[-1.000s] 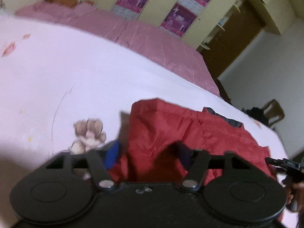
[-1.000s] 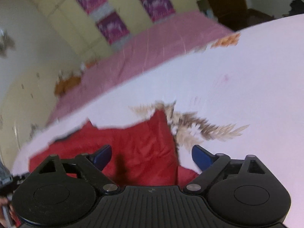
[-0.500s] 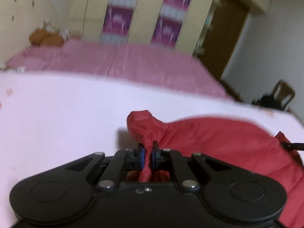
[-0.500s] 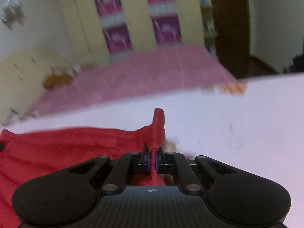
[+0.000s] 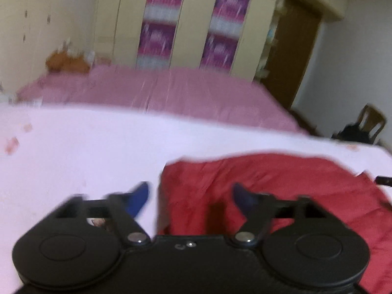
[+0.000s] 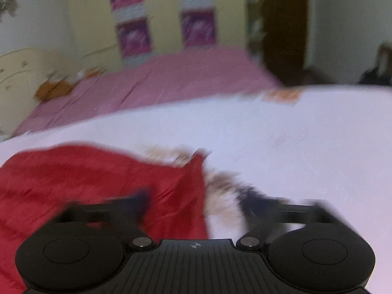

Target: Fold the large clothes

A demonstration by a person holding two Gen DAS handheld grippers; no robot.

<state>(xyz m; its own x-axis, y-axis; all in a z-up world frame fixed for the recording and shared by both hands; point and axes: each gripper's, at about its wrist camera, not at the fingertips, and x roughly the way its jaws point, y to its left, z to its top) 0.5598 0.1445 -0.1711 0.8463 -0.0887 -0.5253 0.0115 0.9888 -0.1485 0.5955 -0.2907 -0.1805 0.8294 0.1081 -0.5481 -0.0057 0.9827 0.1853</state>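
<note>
Release step: red garment [image 5: 281,186] lies flat on the white sheet [image 5: 80,152], left gripper [image 5: 191,193] and right gripper [image 6: 196,198] over its near corners, jaws opening, pinching nothing; next likely regrasp for another fold.

White sheet [image 5: 73,152] up front, small reddish prints near its left edge, a brown feathery print [image 6: 220,183] on it in the right view. Behind it a pink bedspread [image 5: 171,93] with an orange-brown stuffed toy [image 5: 63,61] at the far left end. Cream wardrobe [image 5: 186,24] along the back wall with purple panels [image 5: 156,22]. Dark brown door [image 5: 291,56] right of it. Wooden chair [image 5: 371,120] with something dark on it by the white wall. All blurry.
</note>
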